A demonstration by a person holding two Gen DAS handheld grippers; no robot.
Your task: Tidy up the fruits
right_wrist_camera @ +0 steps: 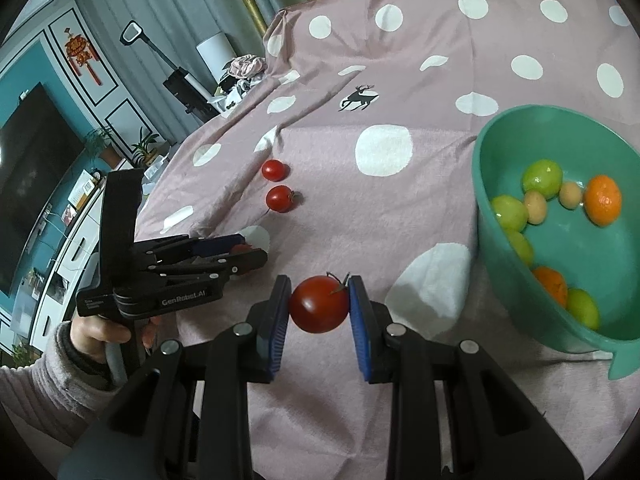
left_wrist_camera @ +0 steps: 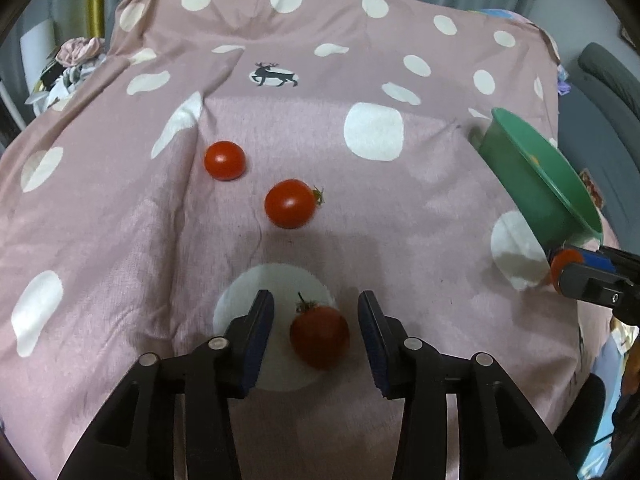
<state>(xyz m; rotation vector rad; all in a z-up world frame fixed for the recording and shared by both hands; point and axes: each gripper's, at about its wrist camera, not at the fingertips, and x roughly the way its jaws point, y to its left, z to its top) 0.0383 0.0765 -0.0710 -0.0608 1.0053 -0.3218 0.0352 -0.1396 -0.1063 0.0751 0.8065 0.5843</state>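
Observation:
My left gripper [left_wrist_camera: 316, 320] is open, its fingers on either side of a red tomato [left_wrist_camera: 319, 336] lying on the pink dotted cloth, not touching it. Two more tomatoes [left_wrist_camera: 289, 203] [left_wrist_camera: 224, 160] lie farther ahead. My right gripper [right_wrist_camera: 320, 304] is shut on a red tomato [right_wrist_camera: 319, 304] with a stem, held above the cloth. The green bowl [right_wrist_camera: 496, 224] to its right holds green, orange and beige fruits [right_wrist_camera: 542, 178]. The left gripper also shows in the right wrist view [right_wrist_camera: 240, 254], with its tomato between the fingers. The right gripper shows at the left wrist view's right edge [left_wrist_camera: 564, 266].
The pink cloth [left_wrist_camera: 360, 60] with white dots covers the table and drops off at the far edge. The green bowl [left_wrist_camera: 536, 176] sits at the right edge of the left wrist view. A TV, shelves and a vacuum [right_wrist_camera: 176, 76] stand beyond the table at the left.

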